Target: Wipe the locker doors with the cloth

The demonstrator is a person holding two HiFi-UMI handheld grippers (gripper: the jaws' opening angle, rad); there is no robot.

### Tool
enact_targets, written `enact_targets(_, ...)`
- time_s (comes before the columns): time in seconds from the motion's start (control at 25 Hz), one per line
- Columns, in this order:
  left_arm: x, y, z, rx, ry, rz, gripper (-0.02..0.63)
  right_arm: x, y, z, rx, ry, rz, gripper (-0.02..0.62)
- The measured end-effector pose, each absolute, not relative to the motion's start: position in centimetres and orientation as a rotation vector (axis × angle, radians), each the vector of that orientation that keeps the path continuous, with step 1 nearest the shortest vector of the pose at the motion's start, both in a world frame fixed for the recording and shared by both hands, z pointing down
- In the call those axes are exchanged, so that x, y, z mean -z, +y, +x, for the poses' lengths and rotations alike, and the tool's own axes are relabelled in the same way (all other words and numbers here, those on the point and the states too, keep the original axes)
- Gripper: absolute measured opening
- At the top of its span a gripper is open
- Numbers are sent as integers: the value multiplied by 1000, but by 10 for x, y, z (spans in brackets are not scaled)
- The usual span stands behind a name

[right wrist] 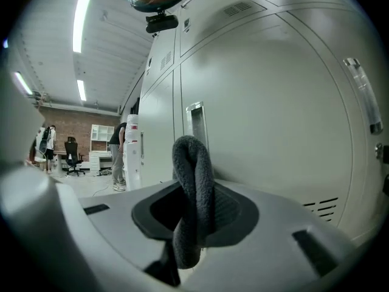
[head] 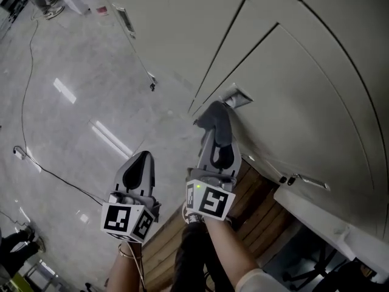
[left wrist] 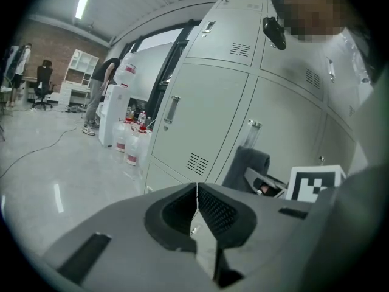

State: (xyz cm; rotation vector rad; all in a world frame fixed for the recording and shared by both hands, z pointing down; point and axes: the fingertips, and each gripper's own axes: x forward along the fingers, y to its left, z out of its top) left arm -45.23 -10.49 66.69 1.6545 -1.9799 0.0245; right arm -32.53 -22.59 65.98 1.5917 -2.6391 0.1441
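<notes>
Here, in the head view, the right gripper (head: pixel 217 140) holds a dark grey cloth (head: pixel 214 115) up to a pale locker door (head: pixel 292 84), just beside a recessed handle (head: pixel 236 96). The left gripper (head: pixel 143 160) hangs apart from it over the shiny floor (head: pixel 73 102). In the left gripper view, its fingers (left wrist: pixel 219 212) are clenched together on nothing, with the cloth near the lockers beyond. In the right gripper view, the fingers (right wrist: pixel 228 208) are grasping the folded cloth, which stands upright between them before the door.
</notes>
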Motion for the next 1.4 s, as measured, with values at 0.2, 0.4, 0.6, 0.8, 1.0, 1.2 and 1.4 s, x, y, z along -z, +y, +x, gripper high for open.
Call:
enact_targets(0.2, -669, -106, -460, -3, -1990, 1655, 11, -673, -238, -333, -140, -2622, 1619, 72)
enact_targets(0.4, -670, -100, -461, 3, -2006, 1630, 11, -679, -243, -334, -149, -2612, 1633, 72)
enact_targets(0.6, -663, -99, -457, 14, -2008, 1626, 11, -680, -243, -332, -143, -2606, 1630, 72)
enact_targets(0.8, -659, -100, -448, 17, -2002, 1646, 11, -681, -248, -323, -117, -2589, 1649, 72)
enact_targets(1.0, -658, -99, -437, 18, -1987, 1660, 11, -678, -245, -308, -114, -2572, 1679, 72)
enact_targets(1.2, -653, -100, -421, 11, -1964, 1686, 11, -674, -239, -282, -131, -2532, 1726, 72)
enact_targets(1.4, -650, -100, -398, 6, -1921, 1731, 11, -668, -229, -245, -138, -2478, 1802, 72)
